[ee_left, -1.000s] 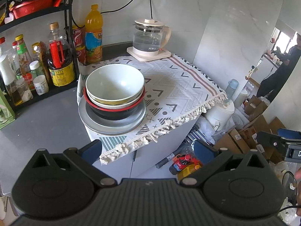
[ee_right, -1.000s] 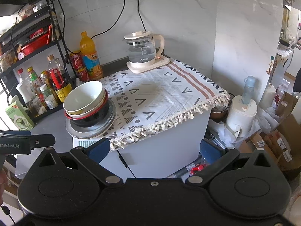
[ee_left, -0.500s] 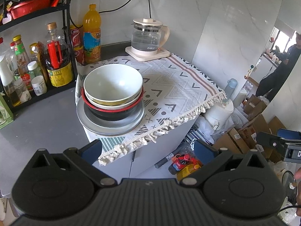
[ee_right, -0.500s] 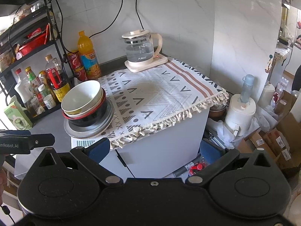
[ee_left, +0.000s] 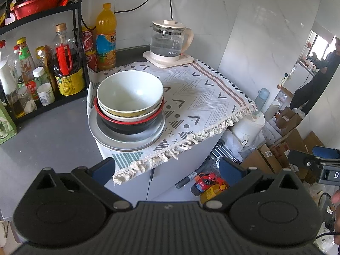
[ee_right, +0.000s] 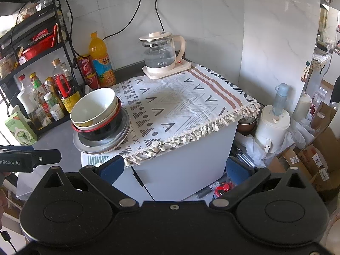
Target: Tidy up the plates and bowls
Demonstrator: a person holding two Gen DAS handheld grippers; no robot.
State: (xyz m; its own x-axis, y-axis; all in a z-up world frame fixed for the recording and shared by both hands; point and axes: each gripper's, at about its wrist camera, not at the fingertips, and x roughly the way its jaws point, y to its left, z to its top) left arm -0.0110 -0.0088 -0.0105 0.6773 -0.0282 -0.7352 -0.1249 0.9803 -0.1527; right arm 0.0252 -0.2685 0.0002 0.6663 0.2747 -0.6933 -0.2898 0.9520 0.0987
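Note:
A stack of dishes stands at the left corner of a patterned cloth. A white bowl (ee_left: 130,92) (ee_right: 93,107) tops it, nested in another pale bowl, then a black bowl with a red rim (ee_left: 127,121) (ee_right: 99,130), all on a grey metal plate (ee_left: 127,138) (ee_right: 102,143). My left gripper (ee_left: 166,170) hangs open below and in front of the stack, nothing between its blue pads. My right gripper (ee_right: 174,170) is open too, held off the cabinet's front edge, right of the stack. Each gripper shows at the edge of the other's view.
A glass kettle (ee_left: 169,42) (ee_right: 162,52) sits on its base at the cloth's back. A rack of bottles (ee_left: 42,72) and an orange drink bottle (ee_right: 102,62) stand left. The patterned cloth (ee_right: 180,106) is bare to the right. Boxes and bottles lie on the floor (ee_left: 276,155).
Both views have shifted slightly; the stack and cabinet sit a little lower and nearer left than a second ago. Both grippers stay open and the dishes have not moved.

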